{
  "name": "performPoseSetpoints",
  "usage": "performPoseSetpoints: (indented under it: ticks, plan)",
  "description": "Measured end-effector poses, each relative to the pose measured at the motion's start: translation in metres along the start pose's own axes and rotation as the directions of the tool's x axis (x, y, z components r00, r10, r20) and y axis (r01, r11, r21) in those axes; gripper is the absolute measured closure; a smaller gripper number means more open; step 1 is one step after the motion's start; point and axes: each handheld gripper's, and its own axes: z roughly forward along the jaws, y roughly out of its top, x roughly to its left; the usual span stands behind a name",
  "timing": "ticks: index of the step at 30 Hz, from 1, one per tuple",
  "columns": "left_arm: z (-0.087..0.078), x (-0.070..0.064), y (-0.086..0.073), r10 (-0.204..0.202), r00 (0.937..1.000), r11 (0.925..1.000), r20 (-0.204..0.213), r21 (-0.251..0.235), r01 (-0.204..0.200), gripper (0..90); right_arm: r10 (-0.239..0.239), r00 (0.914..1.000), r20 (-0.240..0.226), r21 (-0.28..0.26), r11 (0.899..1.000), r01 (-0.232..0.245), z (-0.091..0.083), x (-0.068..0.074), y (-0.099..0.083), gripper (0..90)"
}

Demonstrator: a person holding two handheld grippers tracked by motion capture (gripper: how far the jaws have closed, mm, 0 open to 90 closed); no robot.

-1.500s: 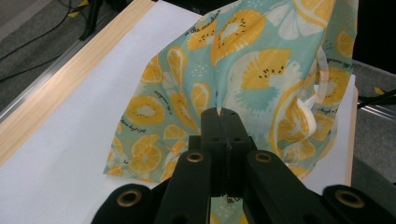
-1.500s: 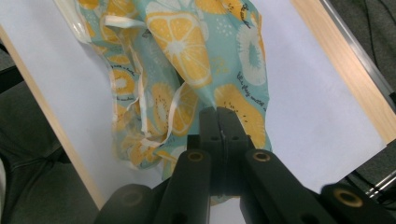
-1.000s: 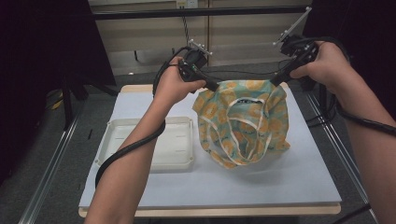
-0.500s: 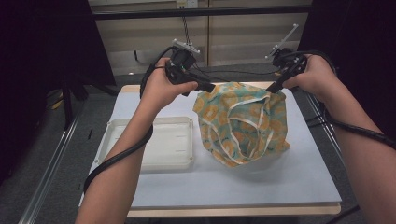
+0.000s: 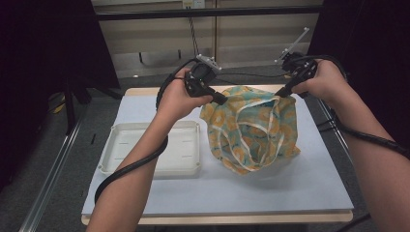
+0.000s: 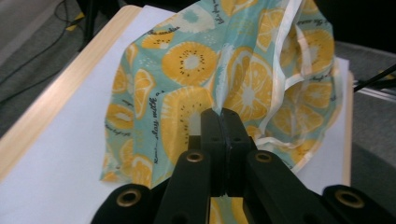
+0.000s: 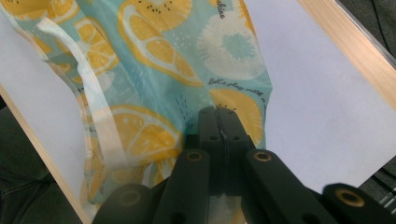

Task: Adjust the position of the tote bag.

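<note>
Left gripper [image 5: 220, 98], right gripper [image 5: 285, 92]: jaws closed on fruit-print cloth [image 5: 251, 130] far corners. Cloth light, soft, droops; best hold at hemmed edge.

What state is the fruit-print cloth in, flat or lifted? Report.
Lifted. The cloth hangs bunched from its top edge, pinched by the left gripper and right gripper, its lower folds resting on the table.
</note>
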Motion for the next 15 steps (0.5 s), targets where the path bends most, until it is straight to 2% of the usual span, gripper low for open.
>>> performPoseSetpoints:
  ticks: [1,6,9,11,15]
  plan:
    - [-0.001,-0.001,0.002,-0.011,0.9999,0.9999,-0.001,-0.001,0.011,90.0,-0.006,1.0,0.001,-0.003,1.0,0.006,0.0,0.0,0.0,90.0]
    - [-0.014,-0.001,0.01,-0.017,0.9998,0.9991,0.0,-0.038,0.017,90.0,-0.01,0.9999,-0.006,-0.01,1.0,0.01,0.001,-0.001,0.0,89.8]
    - [-0.02,0.0,0.018,-0.014,0.9997,0.9988,-0.02,-0.048,0.013,90.0,-0.01,0.9999,-0.01,-0.015,1.0,0.01,0.001,-0.001,-0.001,89.7]
    - [-0.021,0.003,0.023,-0.016,0.9994,0.9979,-0.029,-0.063,0.015,90.0,-0.02,0.9997,-0.012,-0.016,1.0,0.02,0.001,-0.002,-0.001,89.5]
    - [-0.015,0.012,0.03,-0.051,0.9978,0.9954,-0.042,-0.084,0.047,90.0,-0.027,0.9995,-0.017,-0.014,1.0,0.027,0.001,-0.003,-0.001,89.5]
